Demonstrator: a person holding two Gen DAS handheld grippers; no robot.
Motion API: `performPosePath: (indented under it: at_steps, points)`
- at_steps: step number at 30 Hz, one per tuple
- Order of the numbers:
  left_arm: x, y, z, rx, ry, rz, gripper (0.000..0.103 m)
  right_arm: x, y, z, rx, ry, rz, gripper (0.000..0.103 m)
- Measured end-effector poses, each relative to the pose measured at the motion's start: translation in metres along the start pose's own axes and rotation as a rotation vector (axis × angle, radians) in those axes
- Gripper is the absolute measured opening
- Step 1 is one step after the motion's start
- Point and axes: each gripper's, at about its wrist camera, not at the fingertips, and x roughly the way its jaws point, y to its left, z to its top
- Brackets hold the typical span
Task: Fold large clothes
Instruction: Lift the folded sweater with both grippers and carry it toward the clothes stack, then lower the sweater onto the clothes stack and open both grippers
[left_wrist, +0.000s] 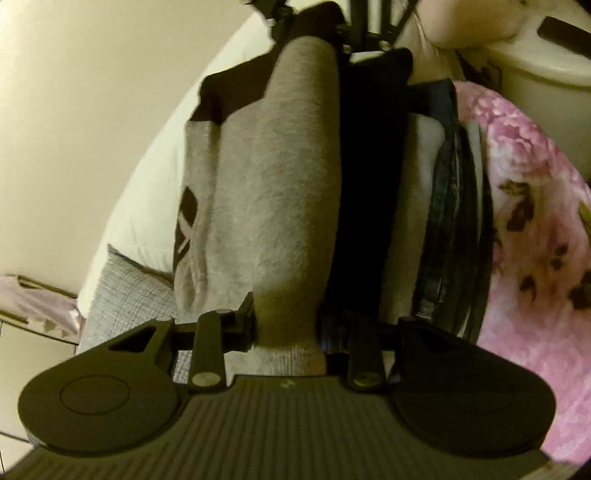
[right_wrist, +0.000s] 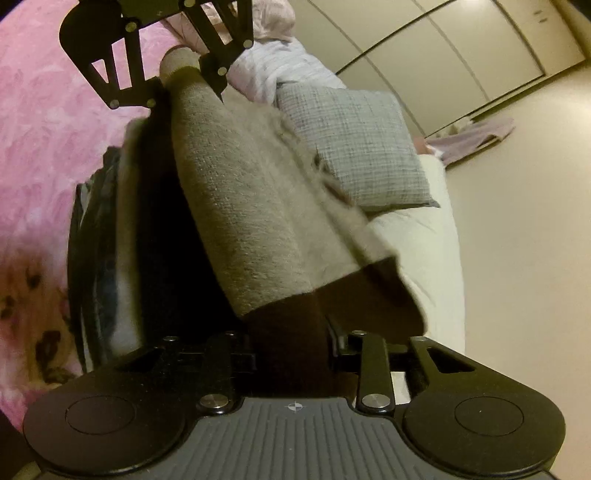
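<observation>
Left claw (left_wrist: 286, 332): closed on one end of the grey garment (left_wrist: 266, 184), pinched at its ribbed hem. The garment runs away from the camera as a long folded roll with a black panel (left_wrist: 369, 184) alongside. At the far end the other claw (left_wrist: 354, 33) holds the opposite edge. Judgement: the cloth is held at both ends so it stays taut and level while the fold is carried, not dragging. A black printed mark (left_wrist: 188, 229) shows on the hanging left flap. Right of the garment lies a stack of folded clothes (left_wrist: 450, 206), dark and pale layers, on a pink flowered blanket (left_wrist: 535, 206). Left, a white pillow (left_wrist: 140, 199) and a grey cushion (left_wrist: 129, 295).

Right claw (right_wrist: 291, 350): closed on the dark end of the same garment (right_wrist: 251, 206), which stretches up to the left claw (right_wrist: 177, 74) at the top. The garment hangs above the bed, a loose flap (right_wrist: 369, 280) drooping on the right side. The folded stack (right_wrist: 96, 229) sits just beside it on the left, over the pink blanket (right_wrist: 44, 110). The grey cushion (right_wrist: 354, 147) and the pillow (right_wrist: 417, 251) lie to the right.

Judgement: the fold looks nearly finished. The stack is the likely resting place; the drooping flap could unfold or catch on the cushion when lowered.
</observation>
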Motion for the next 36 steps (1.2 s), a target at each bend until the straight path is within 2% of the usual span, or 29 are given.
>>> performPosePath:
  at_steps: [1,2,6,8,9,11,14,15,17,19,24,28,32,36]
  points:
    - [0.001,0.002,-0.003,-0.001,0.003,0.005,0.036,-0.005,0.0,-0.004,0.019,0.004,-0.002,0.036]
    - [0.0,0.002,-0.005,0.005,0.009,0.009,0.038,-0.009,0.0,-0.008,0.025,0.006,-0.01,0.037]
    - [-0.011,0.011,-0.022,0.028,0.028,0.005,0.037,-0.016,0.005,-0.009,0.073,0.003,-0.034,0.036]
    - [-0.008,0.015,-0.023,0.059,0.034,0.003,0.022,-0.011,0.009,-0.005,0.076,0.024,-0.025,0.03]
    - [-0.012,0.019,-0.02,0.082,0.036,0.004,0.021,-0.011,0.008,-0.004,0.081,0.026,-0.03,0.027]
    - [-0.011,0.031,-0.01,0.138,0.019,0.049,0.018,-0.01,0.004,-0.002,0.118,0.035,-0.069,0.025]
    - [-0.021,0.041,-0.004,0.172,-0.052,0.15,0.017,-0.021,0.005,-0.003,0.209,0.059,-0.149,0.024]
    - [-0.019,0.04,-0.007,0.168,-0.056,0.143,0.017,-0.021,0.013,-0.004,0.216,0.071,-0.139,0.024]
    - [-0.007,0.026,-0.018,0.17,-0.012,0.078,0.017,-0.015,0.034,-0.003,0.174,0.085,-0.096,0.024]
    - [-0.001,0.007,-0.03,0.165,0.01,0.042,0.017,-0.01,0.042,-0.002,0.158,0.083,-0.1,0.024]
    - [-0.008,-0.004,-0.036,0.08,0.018,0.06,0.017,-0.008,0.042,-0.007,0.097,0.077,-0.085,0.027]
    - [-0.017,0.003,-0.038,0.027,0.038,0.053,0.023,-0.019,0.041,-0.01,0.099,0.097,-0.083,0.035]
    - [-0.036,0.01,-0.045,-0.059,0.072,0.015,0.026,-0.033,0.027,-0.011,0.198,0.107,-0.042,0.037]
    - [-0.062,0.032,-0.055,-0.255,0.083,-0.017,0.026,-0.054,0.005,-0.003,0.374,0.072,0.02,0.037]
